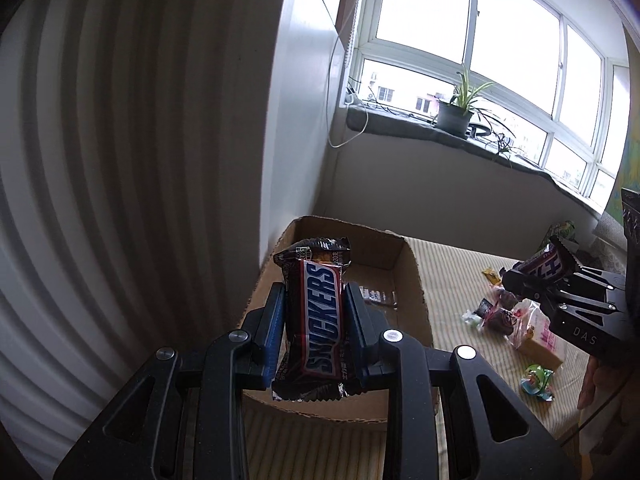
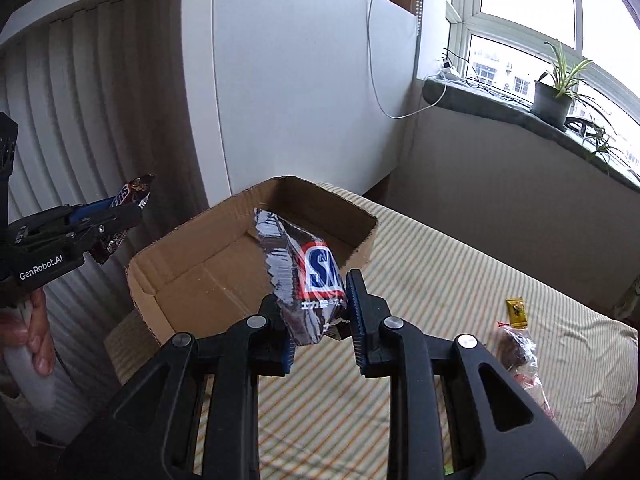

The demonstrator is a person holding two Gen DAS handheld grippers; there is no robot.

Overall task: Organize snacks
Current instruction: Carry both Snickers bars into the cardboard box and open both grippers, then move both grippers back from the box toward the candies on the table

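Observation:
My left gripper (image 1: pixel 316 292) is shut on a Snickers bar (image 1: pixel 320 320) that stands upright between its blue pads, just above the near wall of an open cardboard box (image 1: pixel 412 276). In the right wrist view the same gripper (image 2: pixel 132 210) shows at the left edge, held by a hand. My right gripper (image 2: pixel 316 292) is shut on a second Snickers bar (image 2: pixel 308 276), tilted, with its crimped end over the box (image 2: pixel 188 256). From the left wrist view that gripper (image 1: pixel 516 276) and its bar (image 1: pixel 548 262) hang over the loose snacks at right.
The box stands on a striped cloth (image 2: pixel 440 280) beside a white wall. Several wrapped snacks (image 1: pixel 520 320) lie on the cloth to the right, among them a yellow packet (image 2: pixel 516 310) and a clear bag (image 2: pixel 516 348). A potted plant (image 1: pixel 456 114) sits on the window sill behind.

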